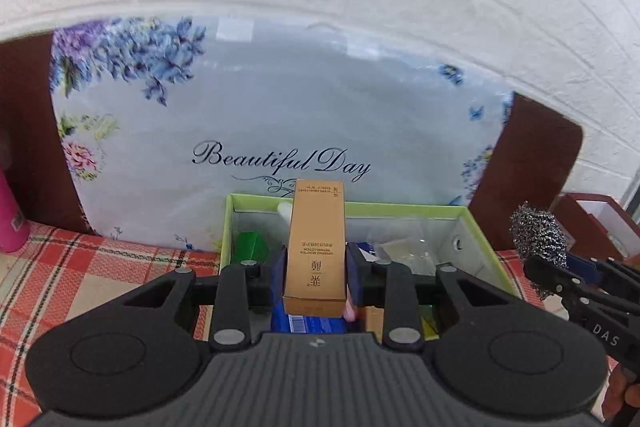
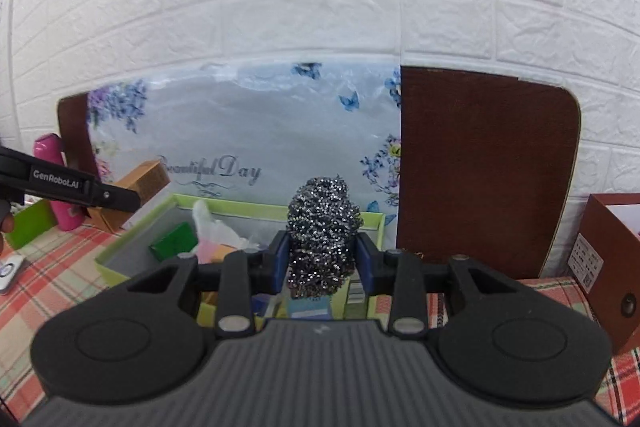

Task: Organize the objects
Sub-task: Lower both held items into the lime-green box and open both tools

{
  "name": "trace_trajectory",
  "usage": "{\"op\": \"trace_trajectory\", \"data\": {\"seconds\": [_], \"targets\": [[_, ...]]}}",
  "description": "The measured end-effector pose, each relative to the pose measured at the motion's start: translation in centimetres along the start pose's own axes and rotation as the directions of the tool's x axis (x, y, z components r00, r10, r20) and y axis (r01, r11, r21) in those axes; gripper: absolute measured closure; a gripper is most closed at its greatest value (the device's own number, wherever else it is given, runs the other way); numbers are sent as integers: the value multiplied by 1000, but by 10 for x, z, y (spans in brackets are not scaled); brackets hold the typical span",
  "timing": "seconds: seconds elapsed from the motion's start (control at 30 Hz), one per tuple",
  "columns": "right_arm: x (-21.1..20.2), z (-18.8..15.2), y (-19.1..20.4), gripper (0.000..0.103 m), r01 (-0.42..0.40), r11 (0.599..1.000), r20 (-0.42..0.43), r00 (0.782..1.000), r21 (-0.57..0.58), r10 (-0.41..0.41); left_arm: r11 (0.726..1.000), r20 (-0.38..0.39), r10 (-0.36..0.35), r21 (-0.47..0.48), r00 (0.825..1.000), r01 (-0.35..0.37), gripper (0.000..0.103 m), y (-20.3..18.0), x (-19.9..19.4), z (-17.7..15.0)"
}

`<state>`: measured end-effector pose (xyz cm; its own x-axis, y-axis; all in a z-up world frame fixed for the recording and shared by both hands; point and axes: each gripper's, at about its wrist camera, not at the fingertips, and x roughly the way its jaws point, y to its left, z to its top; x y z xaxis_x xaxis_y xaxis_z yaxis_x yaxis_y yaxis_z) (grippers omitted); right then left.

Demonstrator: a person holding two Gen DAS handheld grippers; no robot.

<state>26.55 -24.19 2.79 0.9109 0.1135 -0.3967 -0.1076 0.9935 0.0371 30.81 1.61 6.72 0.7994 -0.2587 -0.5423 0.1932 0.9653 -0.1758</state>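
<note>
Left gripper (image 1: 316, 267) clamps a tan cardboard carton (image 1: 316, 247); right gripper (image 2: 323, 259) clamps a steel-wool scourer (image 2: 323, 235). Both are unplaced; the green-rimmed box (image 1: 400, 209) at twelve o'clock is part-filled.

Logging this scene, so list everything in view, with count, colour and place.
carton: one, tan, in left gripper.
steel scourer: one, silver-grey, in right gripper.
open box: one, lime-green rim, on the cloth, holding mixed small items.
tablecloth: one, red plaid.
floral board: one, pale blue, against the wall.
bottle: one, pink, far left.
brown box: one, far right.
left gripper: black, closed on the carton.
right gripper: black, closed on the scourer.
</note>
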Motion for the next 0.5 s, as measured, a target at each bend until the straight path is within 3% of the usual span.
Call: {"op": "trace_trajectory", "data": {"seconds": [0.13,0.17,0.2,0.23,0.37,0.5], "targets": [[34,-4,-3,65,0,1000,-26,1000,-8,-1,1000,-12,-13,-9,1000,13,71,5,28,-3],[43,-7,-1,60,-5,1000,-42,999,-29,4,1000,-1,-14,-18,1000,14,58,7,34,-6],[51,-11,1,54,-14,998,-60,998,-53,11,1000,-2,-3,-31,1000,3,30,10,38,-10],[55,-16,3,39,-7,997,-70,998,-72,2,999,2,21,-44,1000,-21,22,13,39,-14],[45,-38,9,5,31,994,-18,999,-108,-33,999,21,21,-50,1000,-20,20,22,28,-31],[26,-45,15,0,37,993,12,999,-110,-36,998,6,22,-59,1000,-21,20,21,13,-36]]}}
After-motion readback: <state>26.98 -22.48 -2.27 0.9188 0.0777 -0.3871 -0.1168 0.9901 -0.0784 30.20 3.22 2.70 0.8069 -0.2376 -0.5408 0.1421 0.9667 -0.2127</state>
